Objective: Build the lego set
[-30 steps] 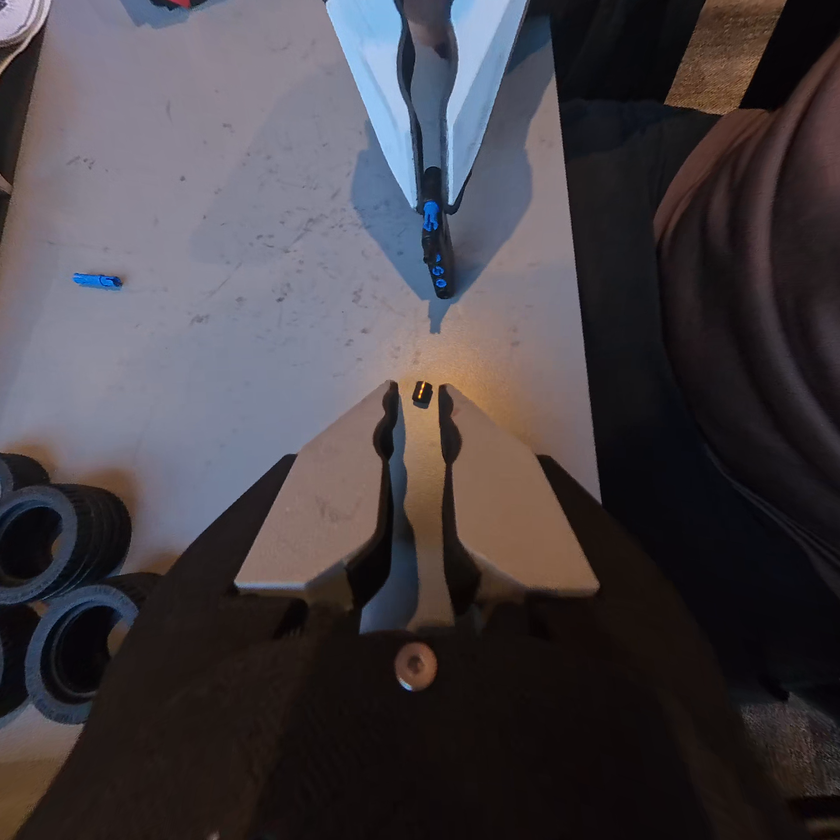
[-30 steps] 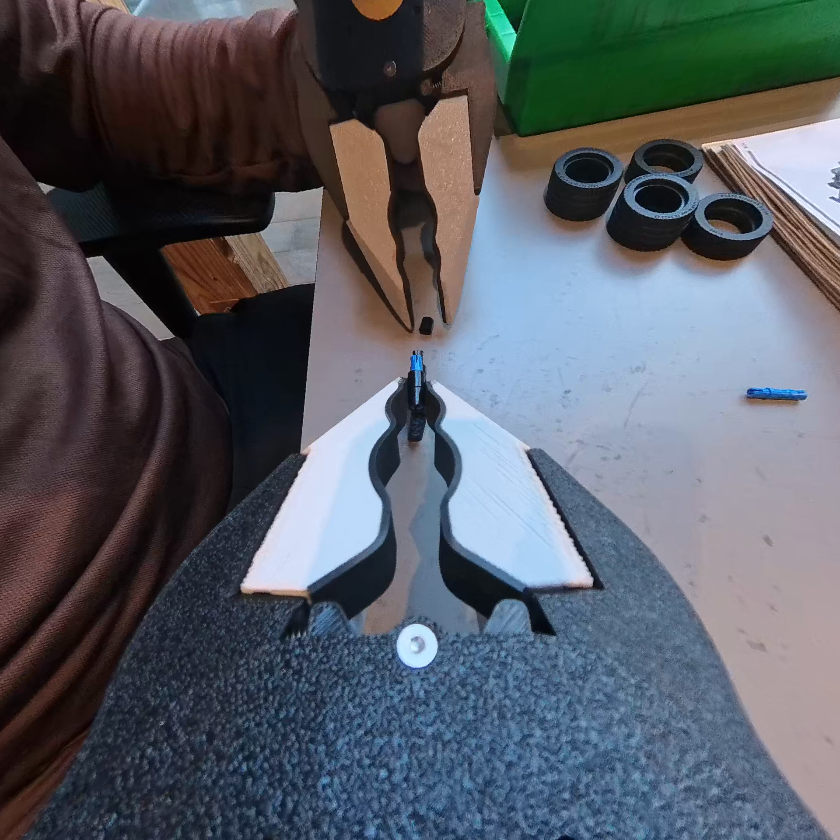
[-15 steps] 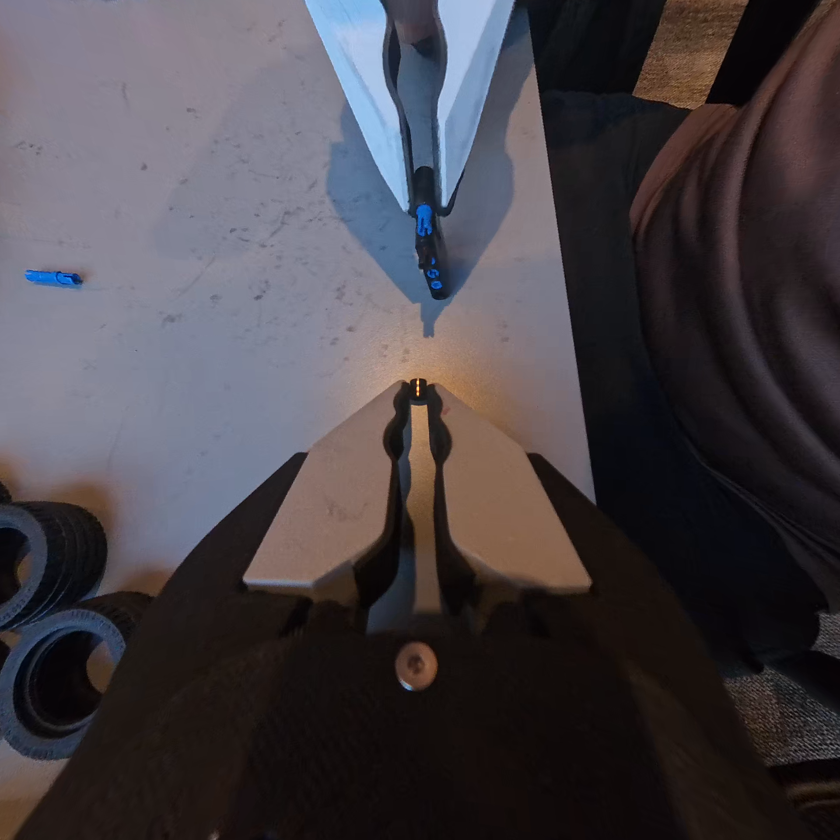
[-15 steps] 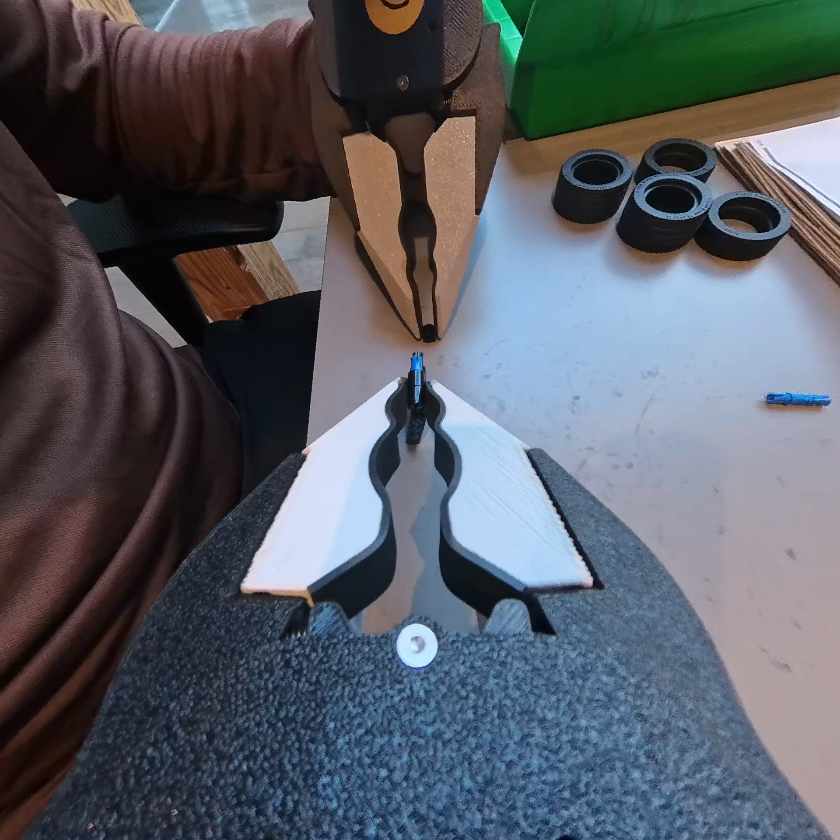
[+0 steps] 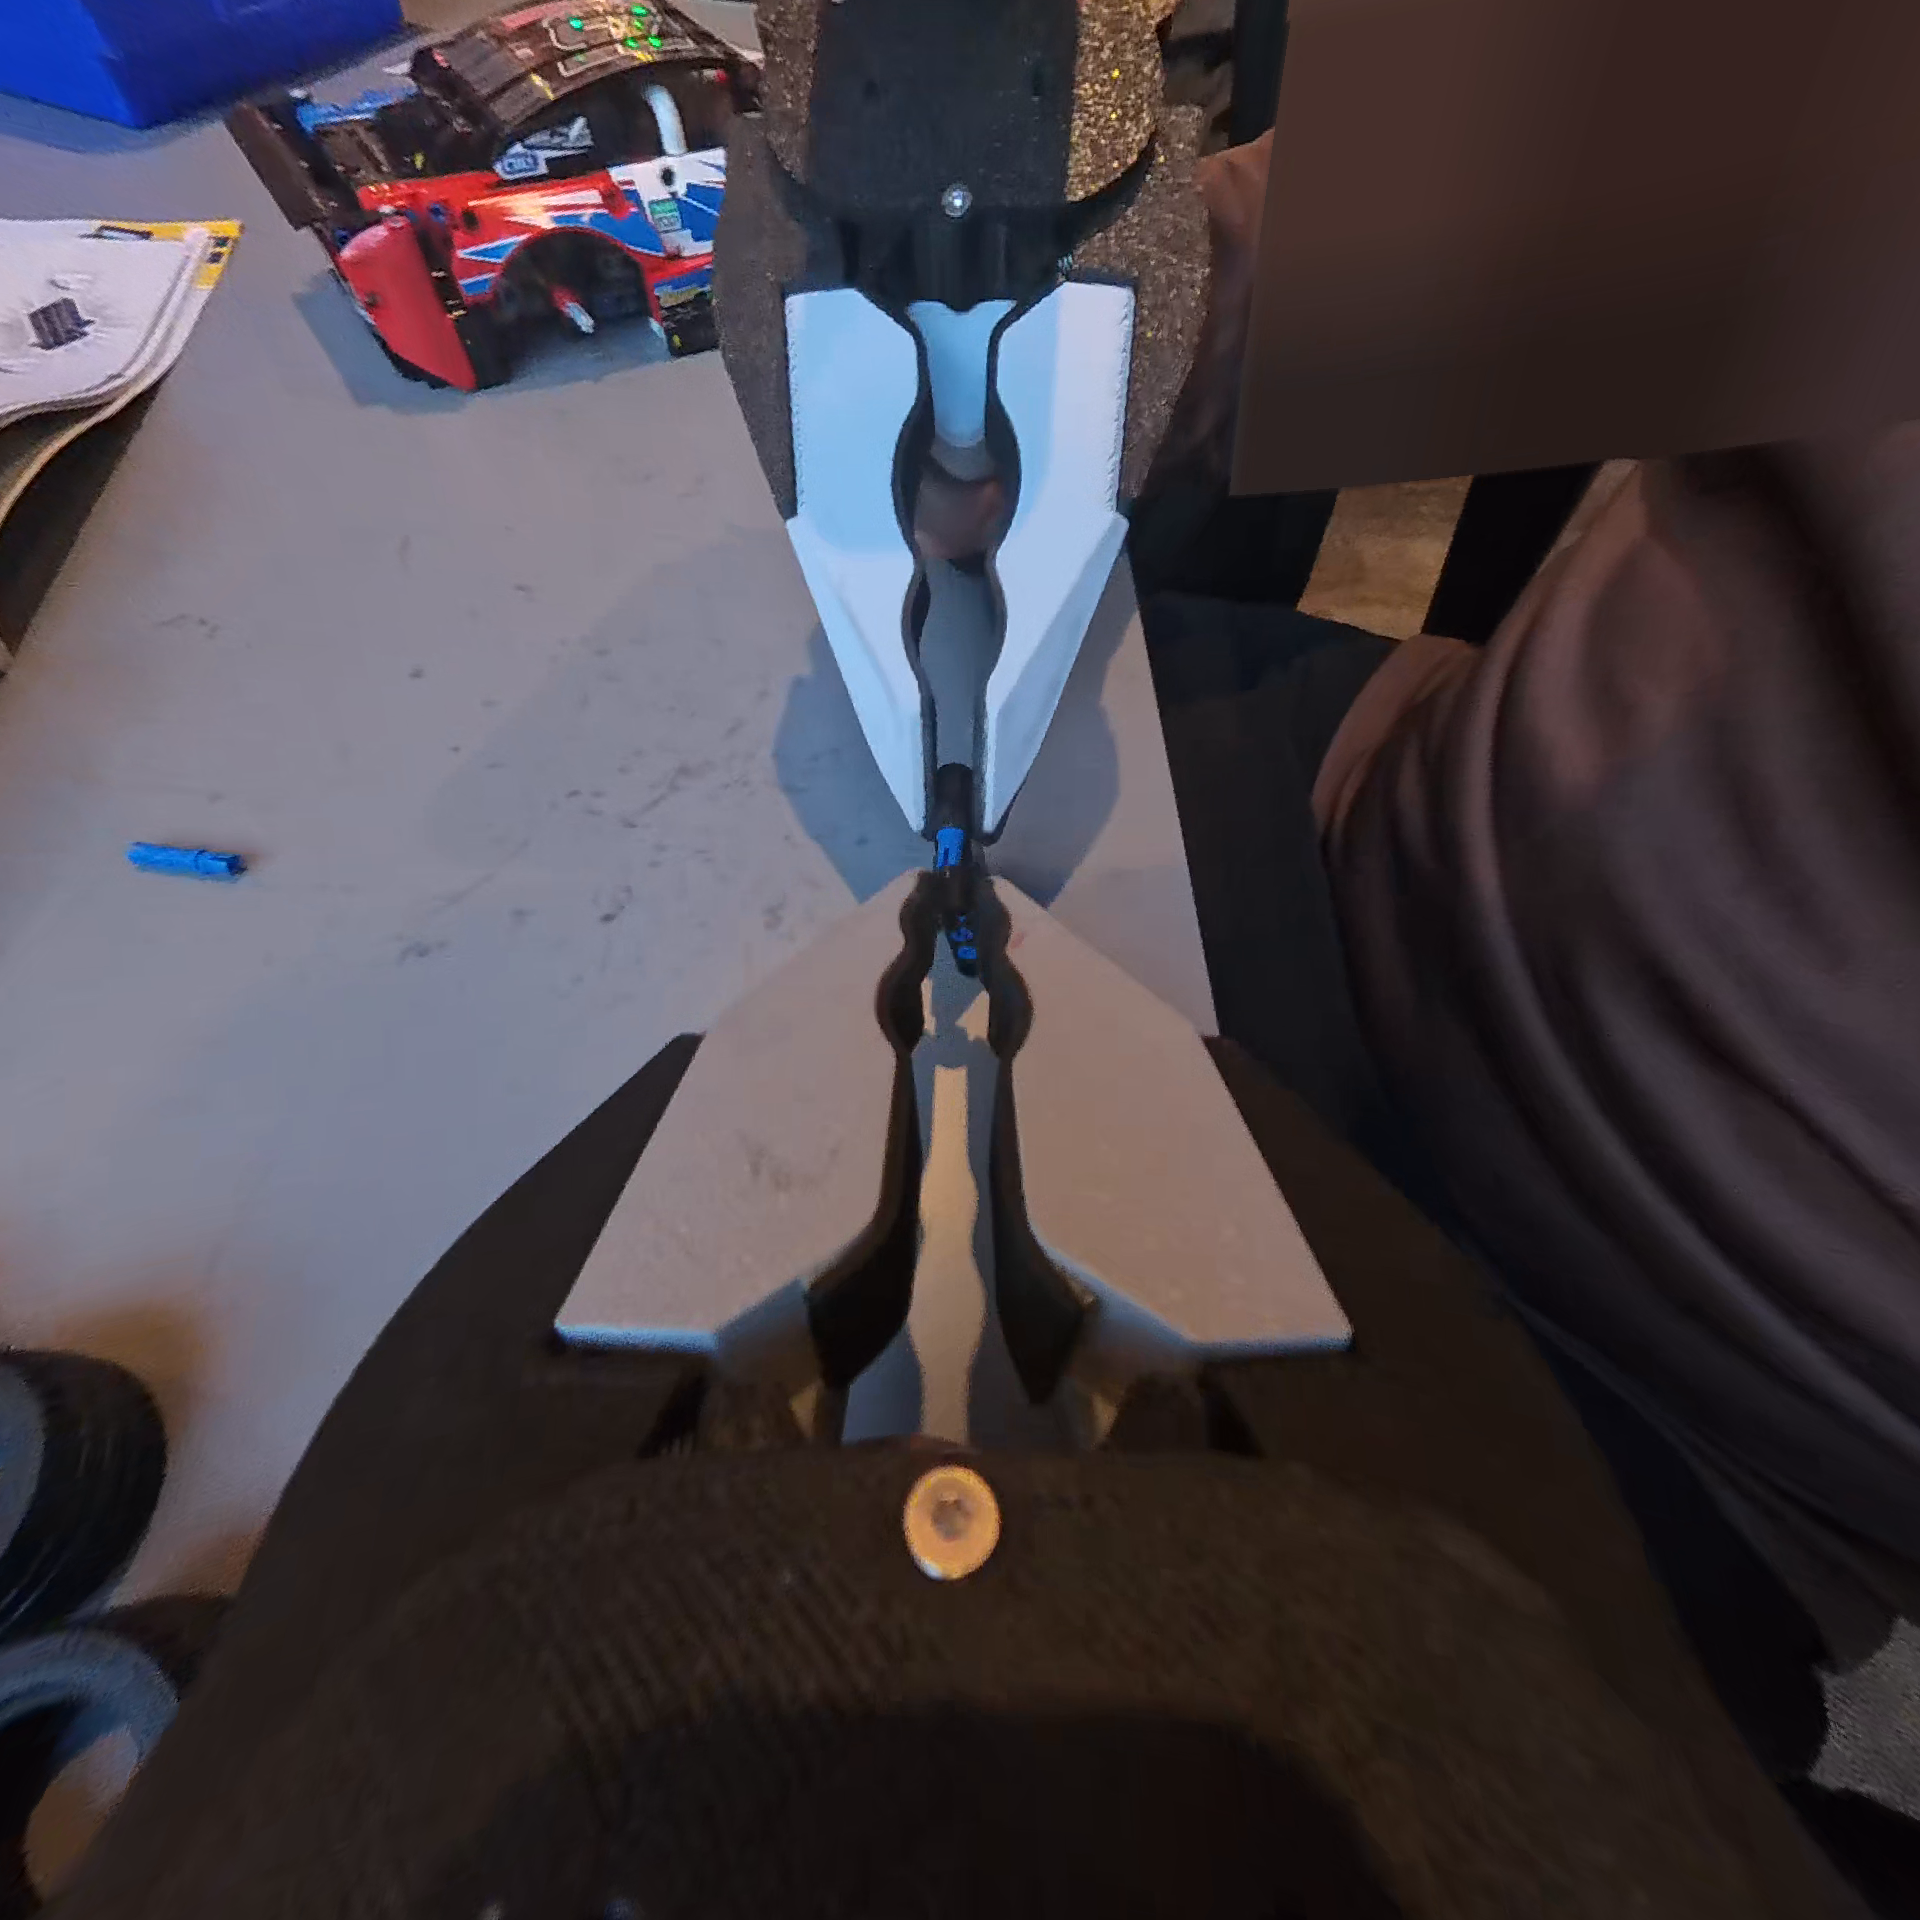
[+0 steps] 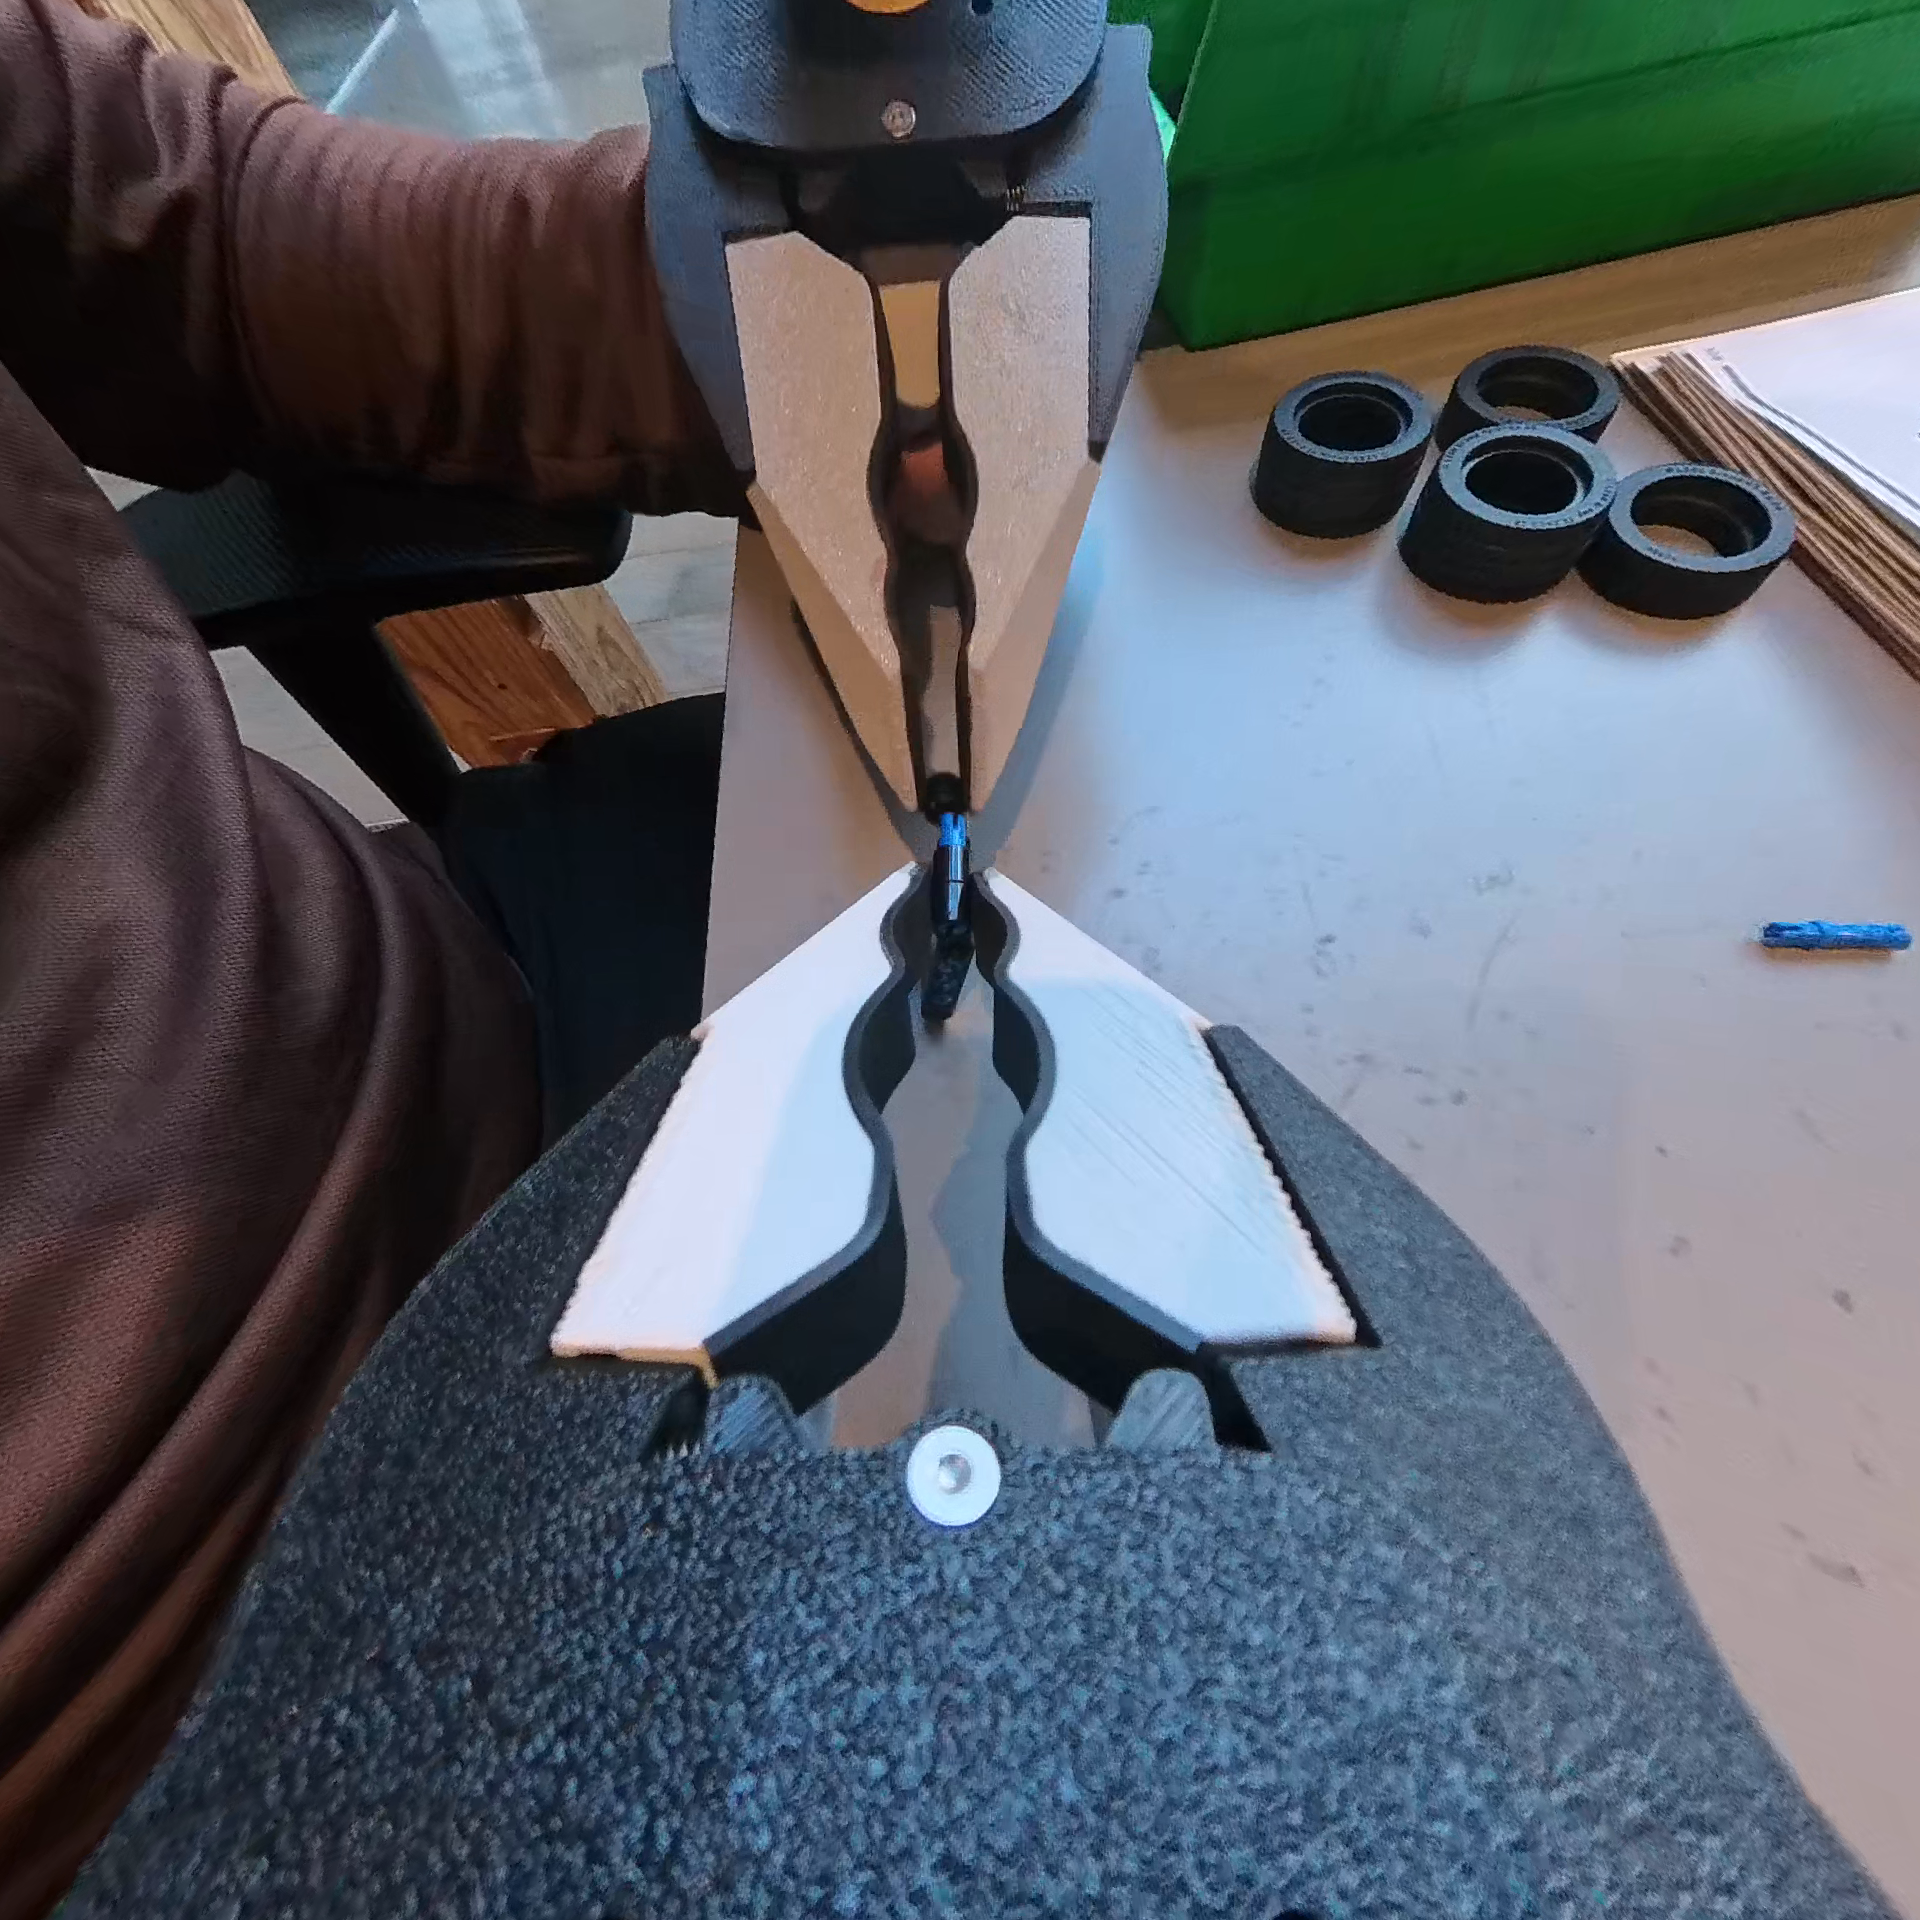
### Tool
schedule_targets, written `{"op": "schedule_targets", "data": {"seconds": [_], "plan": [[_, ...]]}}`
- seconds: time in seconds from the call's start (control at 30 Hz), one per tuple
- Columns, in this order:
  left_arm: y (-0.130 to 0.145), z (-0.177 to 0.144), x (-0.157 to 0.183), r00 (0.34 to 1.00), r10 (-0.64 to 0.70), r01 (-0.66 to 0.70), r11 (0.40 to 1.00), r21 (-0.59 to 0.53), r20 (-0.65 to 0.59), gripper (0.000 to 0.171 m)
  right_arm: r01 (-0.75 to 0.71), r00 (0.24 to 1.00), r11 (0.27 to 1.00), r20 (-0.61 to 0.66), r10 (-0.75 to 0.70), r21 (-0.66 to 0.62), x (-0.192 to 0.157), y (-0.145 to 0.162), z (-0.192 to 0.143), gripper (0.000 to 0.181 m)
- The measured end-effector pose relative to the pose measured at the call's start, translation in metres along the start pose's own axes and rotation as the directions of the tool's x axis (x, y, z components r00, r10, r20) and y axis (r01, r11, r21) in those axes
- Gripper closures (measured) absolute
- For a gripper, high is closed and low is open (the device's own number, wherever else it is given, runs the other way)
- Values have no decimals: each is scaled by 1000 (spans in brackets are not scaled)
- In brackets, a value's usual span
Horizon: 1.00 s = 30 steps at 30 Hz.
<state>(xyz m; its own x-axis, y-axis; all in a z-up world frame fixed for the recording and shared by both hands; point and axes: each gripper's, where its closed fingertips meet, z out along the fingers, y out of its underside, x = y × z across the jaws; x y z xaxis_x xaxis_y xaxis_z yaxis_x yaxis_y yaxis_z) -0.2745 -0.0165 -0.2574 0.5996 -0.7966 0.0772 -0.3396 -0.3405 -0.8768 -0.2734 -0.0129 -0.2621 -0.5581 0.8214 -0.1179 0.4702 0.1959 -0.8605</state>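
My right gripper is shut on a short black beam with blue pins; one blue pin sticks out past its tips. My left gripper is shut on a small black bush. It holds the bush tip to tip against the end of that blue pin, just above the white table. In the left wrist view the right gripper comes in from the top with the beam and its pin. The bush is hidden there.
A loose blue pin lies on the table, also in the right wrist view. Several black tyres sit by a booklet and green box. A red lego car stands far back. The table edge and a person's sleeve are close.
My left gripper closed on the small black bush, lifted it off the table and moved forward until it met the blue pin held by the right gripper.
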Motion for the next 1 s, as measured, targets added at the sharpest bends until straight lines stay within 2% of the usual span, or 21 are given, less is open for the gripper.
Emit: {"op": "schedule_targets", "data": {"seconds": [0.5,1.0], "plan": [[-1,0,-2,1000,4,-4,1000,9,1,167,16,1000,1000,17,-16,1,-2,0,0,174],[0,3,1,1000,-9,9,1000,-30,9,167,32,999,999,-9,-32,-18,1,1,-1,174]]}}
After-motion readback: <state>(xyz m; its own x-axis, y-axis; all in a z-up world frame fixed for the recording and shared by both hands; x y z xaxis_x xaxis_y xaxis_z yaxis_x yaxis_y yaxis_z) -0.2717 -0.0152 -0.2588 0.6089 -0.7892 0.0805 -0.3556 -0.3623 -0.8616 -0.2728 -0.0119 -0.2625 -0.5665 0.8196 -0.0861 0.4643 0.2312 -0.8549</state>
